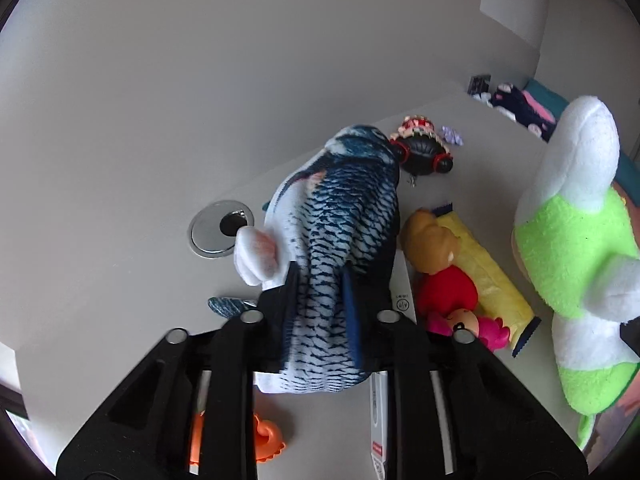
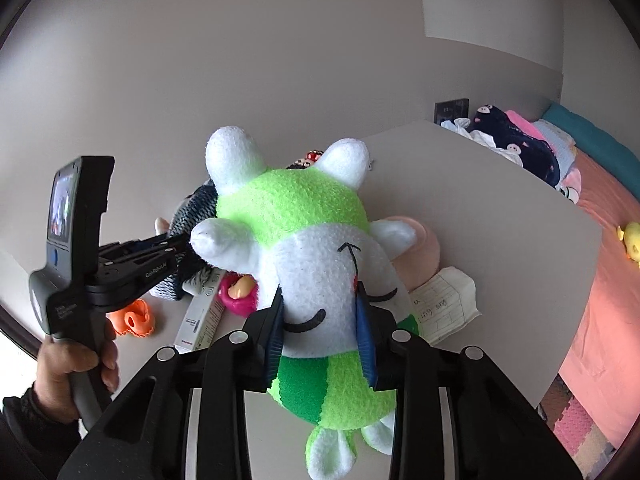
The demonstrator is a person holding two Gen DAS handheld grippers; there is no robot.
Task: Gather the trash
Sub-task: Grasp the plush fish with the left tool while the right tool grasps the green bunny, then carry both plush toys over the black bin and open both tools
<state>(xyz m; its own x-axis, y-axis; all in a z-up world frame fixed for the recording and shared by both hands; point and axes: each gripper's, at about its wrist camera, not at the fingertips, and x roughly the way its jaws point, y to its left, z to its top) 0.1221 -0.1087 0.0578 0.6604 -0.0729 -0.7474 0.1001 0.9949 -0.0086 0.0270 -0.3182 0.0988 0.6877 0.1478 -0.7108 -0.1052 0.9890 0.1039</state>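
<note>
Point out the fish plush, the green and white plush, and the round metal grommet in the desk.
fish plush (image 1: 340,216): left wrist view, on its scaled blue back.
green and white plush (image 2: 320,272): right wrist view, on its white face.
metal grommet (image 1: 208,236): left wrist view, on its silver rim.

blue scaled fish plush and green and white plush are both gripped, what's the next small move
Probably lift both clear of the white table: the left tongs pinch the blue scaled fish plush, the right tongs the green and white plush.
</note>
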